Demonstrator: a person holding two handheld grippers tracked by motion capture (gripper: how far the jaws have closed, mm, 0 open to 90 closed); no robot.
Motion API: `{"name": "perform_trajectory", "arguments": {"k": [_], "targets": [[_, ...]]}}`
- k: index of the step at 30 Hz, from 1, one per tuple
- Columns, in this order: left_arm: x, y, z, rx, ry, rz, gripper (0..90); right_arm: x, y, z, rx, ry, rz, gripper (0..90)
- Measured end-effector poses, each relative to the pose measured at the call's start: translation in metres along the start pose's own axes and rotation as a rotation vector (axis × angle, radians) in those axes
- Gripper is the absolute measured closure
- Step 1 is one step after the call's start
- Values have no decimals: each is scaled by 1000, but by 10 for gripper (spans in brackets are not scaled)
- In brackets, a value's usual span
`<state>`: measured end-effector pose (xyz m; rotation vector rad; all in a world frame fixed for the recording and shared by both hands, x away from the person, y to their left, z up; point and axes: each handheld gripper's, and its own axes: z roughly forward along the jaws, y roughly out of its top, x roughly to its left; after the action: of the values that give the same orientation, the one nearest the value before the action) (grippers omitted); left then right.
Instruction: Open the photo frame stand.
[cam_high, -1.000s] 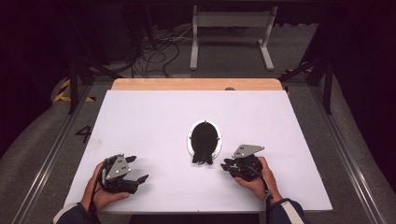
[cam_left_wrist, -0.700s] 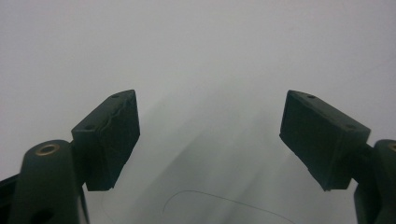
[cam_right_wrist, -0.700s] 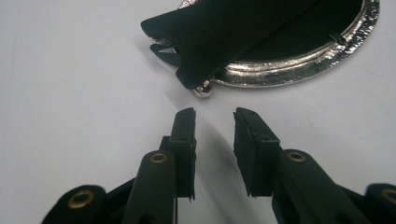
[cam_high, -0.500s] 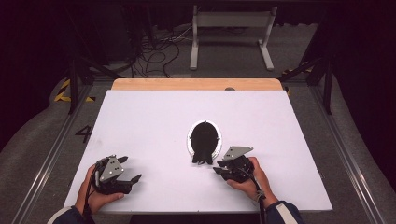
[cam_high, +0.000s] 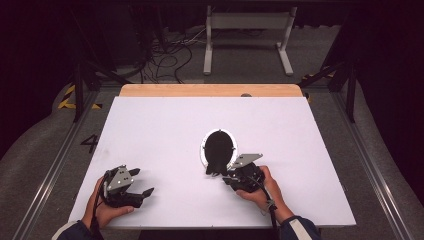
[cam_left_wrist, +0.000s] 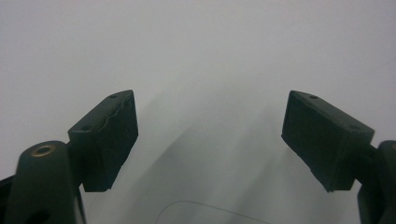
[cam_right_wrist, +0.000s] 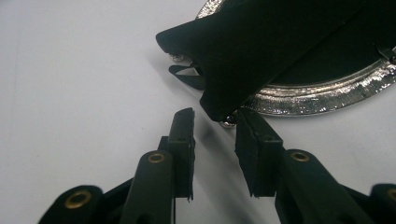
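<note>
Right gripper (cam_high: 226, 176) nearer the black stand (cam_high: 218, 155), jaws opening, narrow, empty; left gripper (cam_high: 141, 183) jaws wide.

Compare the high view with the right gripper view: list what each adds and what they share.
High view alone: the whole white table, the wooden strip at its far edge, floor cables, and the left gripper with jaws wide apart, clear of the frame.

Right gripper view alone: the ribbed silver rim, the flat black stand panel and a small metal ball foot beside the jaw tips.

Both: the oval frame lying back-up, and the right gripper, whose jaws have just been opening, at the frame's near end with nothing between them.
</note>
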<state>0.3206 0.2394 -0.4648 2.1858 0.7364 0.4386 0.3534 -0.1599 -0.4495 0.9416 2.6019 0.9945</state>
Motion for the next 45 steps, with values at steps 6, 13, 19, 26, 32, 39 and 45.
{"name": "perform_trajectory", "arguments": {"k": [6,13,19,26,32,39,45], "targets": [[0,1,2,1,-9,-12,185,-4,1,1,0,15,42,684],[-1,0,3,10,-14,-17,181,-13,-2,2,-45,79,156,662],[-1,1,5,15,-20,-17,179,-22,-6,4,-91,154,267,652],[-3,2,7,18,-6,-30,196,-39,-11,6,-160,272,446,648],[-5,3,9,27,-6,-20,190,-46,-8,7,-171,313,525,647],[-5,2,8,35,-8,-10,176,-34,-4,3,-83,248,405,596],[-6,3,8,41,-10,-1,175,-14,6,4,-7,110,226,591]]}}
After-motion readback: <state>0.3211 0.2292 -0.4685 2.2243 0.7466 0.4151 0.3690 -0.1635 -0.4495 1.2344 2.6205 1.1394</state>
